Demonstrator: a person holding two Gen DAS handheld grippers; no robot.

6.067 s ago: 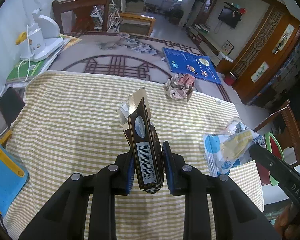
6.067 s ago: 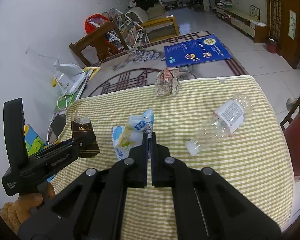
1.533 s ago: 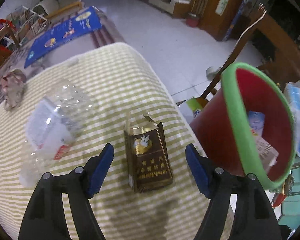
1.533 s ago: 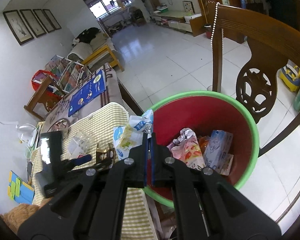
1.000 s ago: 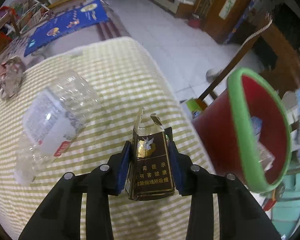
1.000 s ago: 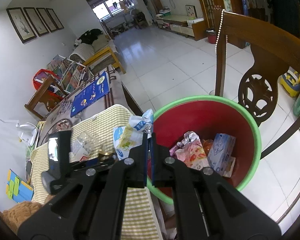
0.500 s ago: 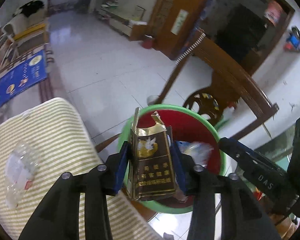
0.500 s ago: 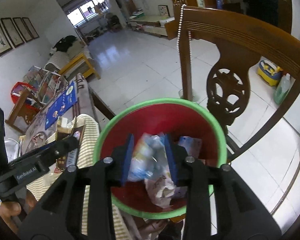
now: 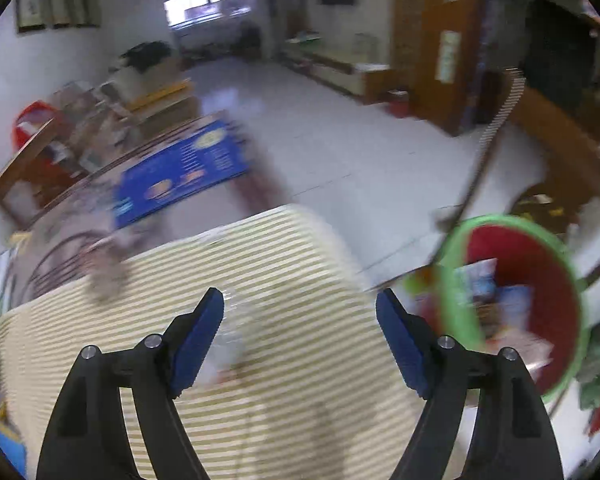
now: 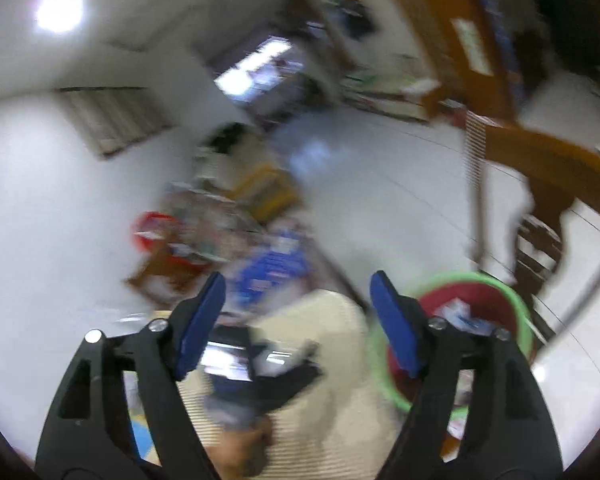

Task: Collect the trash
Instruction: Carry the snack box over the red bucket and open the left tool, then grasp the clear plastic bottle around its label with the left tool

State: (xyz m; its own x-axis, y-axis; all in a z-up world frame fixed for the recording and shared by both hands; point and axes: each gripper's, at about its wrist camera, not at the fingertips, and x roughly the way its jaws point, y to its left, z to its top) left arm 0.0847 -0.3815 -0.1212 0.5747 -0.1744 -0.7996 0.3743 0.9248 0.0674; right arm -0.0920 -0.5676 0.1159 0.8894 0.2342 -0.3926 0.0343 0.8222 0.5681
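Both grippers' jaws are opening wide with nothing between them. The clear plastic bottle [image 9: 224, 340] lies on the striped tablecloth [image 9: 300, 264] just ahead of the left gripper [image 9: 300, 320], nearer its left finger, its long axis blurred. The right gripper [image 10: 298, 312] points over the table edge, with the red bin [image 10: 516, 312] to its right.

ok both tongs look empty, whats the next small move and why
Probably bring the left tongs down around the clear plastic bottle lying on the striped tablecloth. Both the left and right tongs are opening with nothing between the jaws, the red bin beside the table already holds wrappers, and the blurred bottle is the nearest trash in view.
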